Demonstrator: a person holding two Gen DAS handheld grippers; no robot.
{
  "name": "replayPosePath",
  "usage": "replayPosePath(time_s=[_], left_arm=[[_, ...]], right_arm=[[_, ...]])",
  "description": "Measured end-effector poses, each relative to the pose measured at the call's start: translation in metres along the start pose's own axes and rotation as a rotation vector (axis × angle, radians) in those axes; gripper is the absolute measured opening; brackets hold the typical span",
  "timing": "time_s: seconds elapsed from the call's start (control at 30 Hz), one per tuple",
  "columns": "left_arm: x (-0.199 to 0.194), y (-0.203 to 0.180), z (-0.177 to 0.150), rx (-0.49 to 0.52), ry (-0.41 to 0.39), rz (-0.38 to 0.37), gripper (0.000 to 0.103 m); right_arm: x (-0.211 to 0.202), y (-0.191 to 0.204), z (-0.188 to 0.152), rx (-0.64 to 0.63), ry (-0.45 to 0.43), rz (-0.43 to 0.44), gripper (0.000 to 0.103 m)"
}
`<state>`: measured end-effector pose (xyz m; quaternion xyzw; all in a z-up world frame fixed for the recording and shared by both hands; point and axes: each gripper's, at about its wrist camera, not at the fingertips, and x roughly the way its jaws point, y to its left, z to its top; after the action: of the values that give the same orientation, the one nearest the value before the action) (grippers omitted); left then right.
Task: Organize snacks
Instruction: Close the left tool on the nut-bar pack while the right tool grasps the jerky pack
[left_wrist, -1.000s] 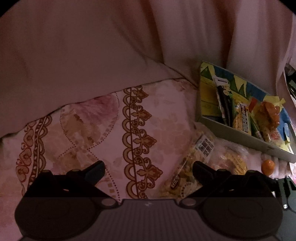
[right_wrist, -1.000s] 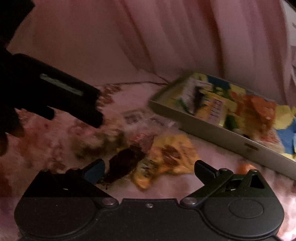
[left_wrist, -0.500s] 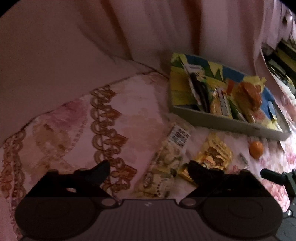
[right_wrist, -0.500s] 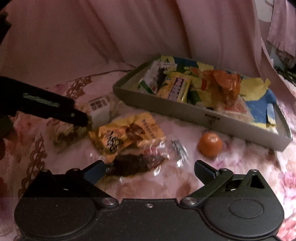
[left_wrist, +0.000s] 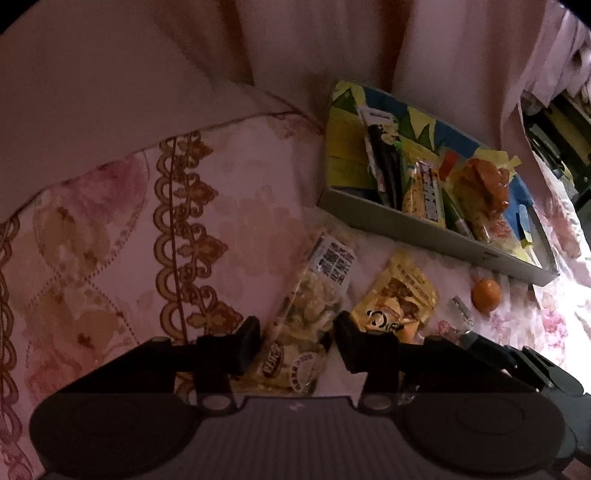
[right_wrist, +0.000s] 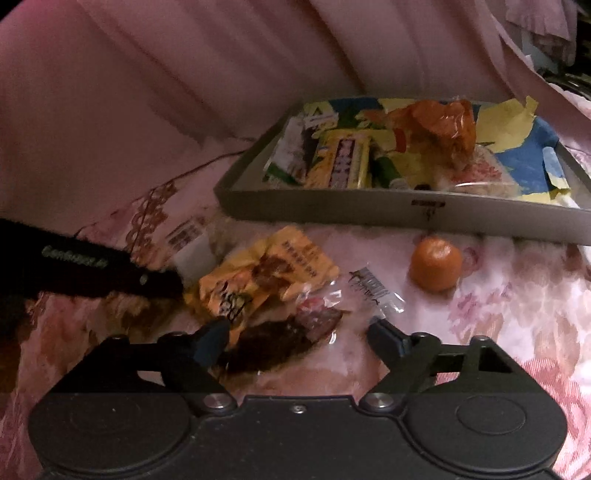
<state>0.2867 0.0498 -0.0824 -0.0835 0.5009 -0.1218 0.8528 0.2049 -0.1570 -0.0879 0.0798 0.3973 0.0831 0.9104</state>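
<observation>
A clear bag of pale nuts with a white label (left_wrist: 314, 295) lies on the floral cloth. My left gripper (left_wrist: 295, 339) is open with its jaws on either side of the bag's near end. A yellow snack packet (right_wrist: 262, 273) lies beside it; it also shows in the left wrist view (left_wrist: 395, 299). A clear packet of dark snack (right_wrist: 280, 339) lies between the open jaws of my right gripper (right_wrist: 295, 336). A small silver wrapper (right_wrist: 373, 288) and an orange (right_wrist: 436, 262) lie near a grey tray (right_wrist: 369, 206) that holds several snacks.
The tray (left_wrist: 406, 221) stands at the back right with a paper-lined floor, an orange bag (right_wrist: 439, 125) and a yellow bar (right_wrist: 347, 158). Pink curtain folds (right_wrist: 184, 74) hang behind. The left gripper's arm (right_wrist: 92, 269) reaches in from the left.
My left gripper has moved right and down onto the nut bag, and its jaws have narrowed around it. My right gripper has moved closer to the dark snack packet.
</observation>
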Motion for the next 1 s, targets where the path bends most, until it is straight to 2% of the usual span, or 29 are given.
replayPosePath(time_s=[0.17, 0.3, 0.5, 0.6, 0.7, 0.8, 0.87, 1.0], left_arm=[[-0.002, 0.005, -0.002, -0.042, 0.040, -0.042, 0.047], [-0.003, 0.002, -0.005, -0.017, 0.069, -0.038, 0.047], [-0.003, 0.000, -0.004, -0.007, 0.077, -0.032, 0.047], [-0.001, -0.001, -0.004, -0.008, 0.075, -0.033, 0.047], [0.001, -0.006, -0.006, 0.014, 0.072, -0.020, 0.046], [0.000, -0.015, -0.011, 0.051, 0.068, -0.006, 0.041], [0.000, -0.020, -0.016, 0.070, 0.071, 0.000, 0.040], [-0.002, -0.027, -0.022, 0.088, 0.078, 0.007, 0.040]], right_arm=[[-0.001, 0.000, 0.000, -0.045, 0.026, 0.004, 0.076], [-0.007, 0.005, -0.002, -0.070, 0.089, -0.049, 0.076], [-0.005, 0.004, -0.003, 0.003, 0.122, -0.062, 0.089], [-0.001, 0.009, -0.009, -0.043, 0.111, -0.070, 0.093], [0.000, 0.012, -0.012, -0.069, 0.091, -0.072, 0.093], [-0.005, 0.010, -0.010, -0.071, 0.091, -0.054, 0.080], [-0.010, 0.007, -0.010, -0.071, 0.092, -0.048, 0.066], [-0.021, -0.001, -0.013, -0.039, 0.106, -0.022, 0.062]])
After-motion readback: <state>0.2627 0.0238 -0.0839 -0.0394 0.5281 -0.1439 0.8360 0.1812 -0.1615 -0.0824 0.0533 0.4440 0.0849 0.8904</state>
